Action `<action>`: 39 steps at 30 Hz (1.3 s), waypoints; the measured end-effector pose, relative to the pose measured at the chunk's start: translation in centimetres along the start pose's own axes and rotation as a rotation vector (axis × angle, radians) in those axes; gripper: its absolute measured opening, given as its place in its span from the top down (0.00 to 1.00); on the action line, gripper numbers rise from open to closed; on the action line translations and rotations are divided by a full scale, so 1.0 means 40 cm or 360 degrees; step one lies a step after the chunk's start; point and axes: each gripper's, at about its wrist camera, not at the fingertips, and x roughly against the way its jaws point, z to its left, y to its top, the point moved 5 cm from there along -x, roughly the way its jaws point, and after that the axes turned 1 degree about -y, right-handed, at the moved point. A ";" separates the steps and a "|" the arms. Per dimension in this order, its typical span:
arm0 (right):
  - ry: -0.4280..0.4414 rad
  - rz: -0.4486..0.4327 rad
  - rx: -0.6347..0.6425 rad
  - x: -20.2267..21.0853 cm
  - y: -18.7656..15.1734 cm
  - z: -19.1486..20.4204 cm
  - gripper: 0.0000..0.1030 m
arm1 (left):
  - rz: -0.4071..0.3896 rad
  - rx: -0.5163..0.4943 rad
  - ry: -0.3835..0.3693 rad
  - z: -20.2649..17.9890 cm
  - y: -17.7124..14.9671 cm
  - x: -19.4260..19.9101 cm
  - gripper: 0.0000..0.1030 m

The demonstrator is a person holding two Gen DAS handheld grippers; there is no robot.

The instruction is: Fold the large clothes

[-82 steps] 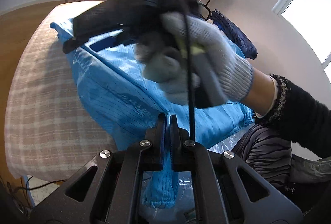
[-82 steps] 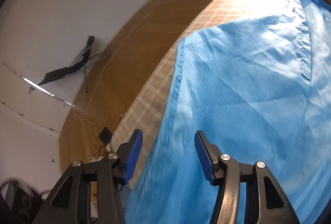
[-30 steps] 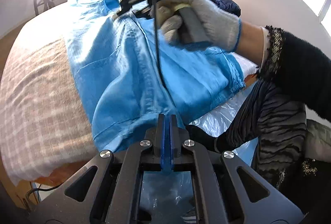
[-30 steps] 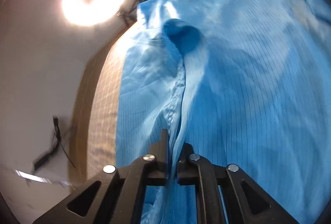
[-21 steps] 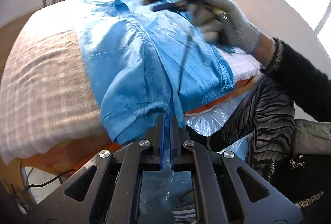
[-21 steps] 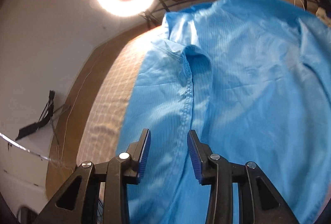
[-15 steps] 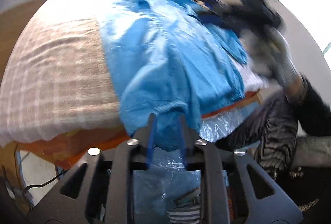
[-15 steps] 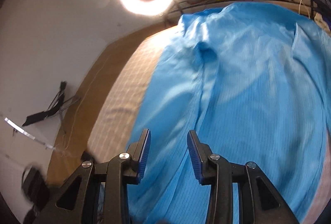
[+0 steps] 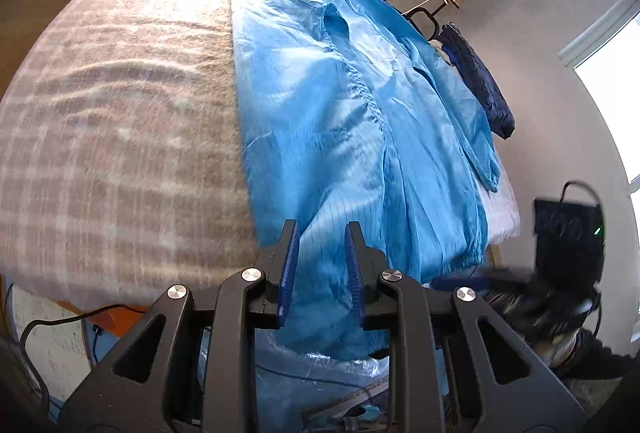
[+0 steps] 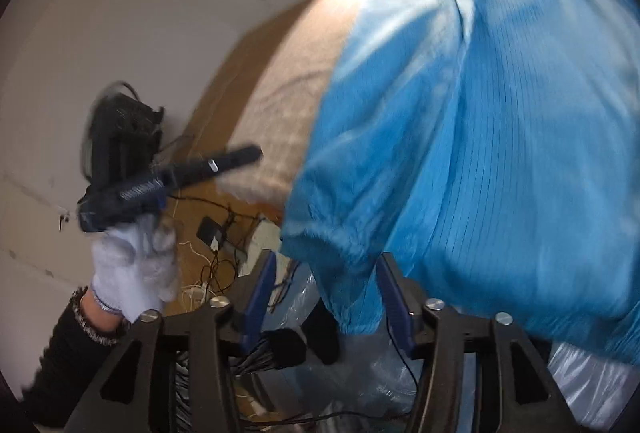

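**Thin blue coat, both tongs spread and empty**

The blue garment (image 9: 344,121) lies flat along the plaid blanket (image 9: 120,121), its hem hanging off the blanket's near edge. It looks light, limp and slippery; hem corners or seams seem the best holds. Left gripper (image 9: 321,269) and right gripper (image 10: 326,303) gape at that hem, gripping nothing.

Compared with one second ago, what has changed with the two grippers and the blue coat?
Both grippers let go. The left gripper, then shut on the blue coat at its hem, is open and off the cloth. The right gripper, then pinching the front seam, is open and has drawn back to the hanging hem. The coat still lies spread on the checked blanket.
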 end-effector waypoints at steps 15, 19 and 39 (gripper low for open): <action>0.0093 0.0118 -0.0458 -0.091 -0.010 -0.077 0.34 | 0.0171 -0.0060 0.0109 0.003 0.111 -0.180 0.79; 0.0036 0.0144 -0.0435 -0.104 -0.015 -0.075 0.44 | 0.0245 -0.0034 0.0119 0.013 0.099 -0.224 0.79; -0.0029 0.0060 -0.0356 -0.054 -0.012 0.000 0.41 | 0.0272 -0.0001 0.0106 0.035 0.082 -0.240 0.79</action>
